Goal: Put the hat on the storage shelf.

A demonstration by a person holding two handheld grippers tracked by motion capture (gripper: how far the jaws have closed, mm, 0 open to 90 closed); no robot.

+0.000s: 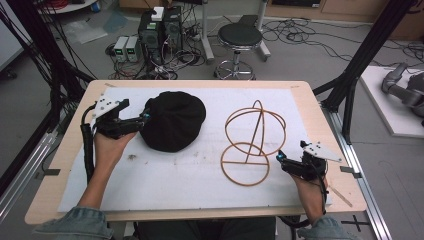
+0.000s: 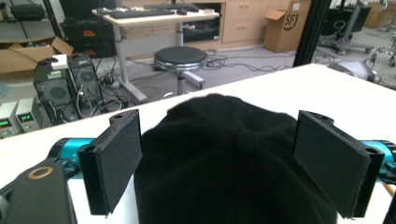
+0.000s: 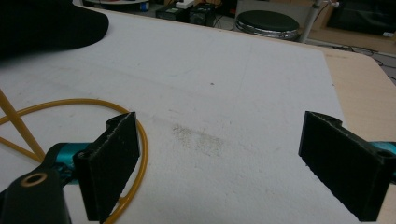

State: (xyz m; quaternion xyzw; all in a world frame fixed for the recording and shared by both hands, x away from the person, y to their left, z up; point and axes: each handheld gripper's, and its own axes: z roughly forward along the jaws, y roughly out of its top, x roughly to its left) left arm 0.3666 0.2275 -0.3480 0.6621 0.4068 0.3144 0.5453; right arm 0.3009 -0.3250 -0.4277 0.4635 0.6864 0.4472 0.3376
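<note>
Between left tool's (image 2: 217, 168) jaws, black hat (image 2: 224, 154)

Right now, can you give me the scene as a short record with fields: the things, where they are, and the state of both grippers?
surface: white sheet on a wooden table
hat: black, lying on the sheet, left of centre
stand: tan wire frame, two rings joined by rods, right of centre
left gripper: open, at the hat's left edge; jaws either side of the hat, contact unclear
right gripper: open, empty, just right of the stand's lower ring
beyond the table: stool
</note>
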